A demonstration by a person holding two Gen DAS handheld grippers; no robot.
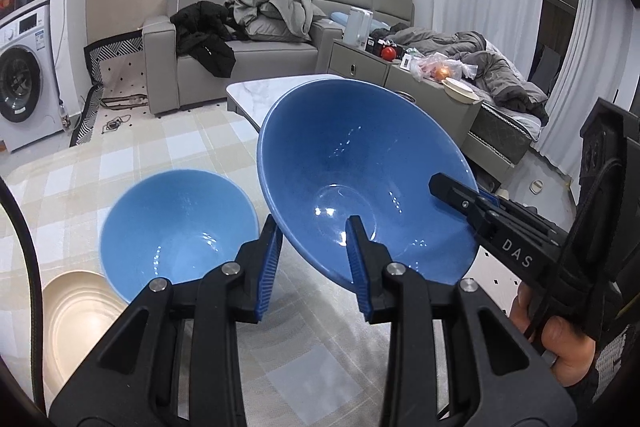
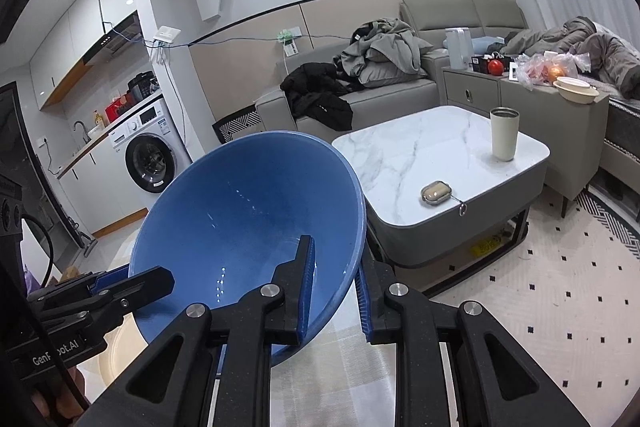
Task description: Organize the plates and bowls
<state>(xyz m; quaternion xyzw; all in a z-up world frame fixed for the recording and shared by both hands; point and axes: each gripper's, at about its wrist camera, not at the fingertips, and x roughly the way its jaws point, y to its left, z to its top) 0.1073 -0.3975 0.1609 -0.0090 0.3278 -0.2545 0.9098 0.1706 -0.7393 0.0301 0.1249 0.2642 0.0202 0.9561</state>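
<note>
Blue glazed, the big bowl is hanging tilted above the checked worktop, and you are carrying it with both tools. Your left tool is pinching the near rim, one pad inside the bowl and one outside. Your right tool is closed on the opposite rim the same way, its jaws nearly together on the thin wall.

The likely home for it is the smaller blue bowl, which is sitting upright on the worktop just below and to the left, with a cream plate beside that. I judge you are heading into a nesting move.

To do it well, be levelling the big bowl before you are lowering it, since the tilt is putting the load on two narrow rim grips and the glaze looks slippery. Be keeping both hands travelling together so neither grip is twisting. If the big bowl will not sit inside the smaller one, be setting it down alongside and stacking the small one into it instead.
</note>
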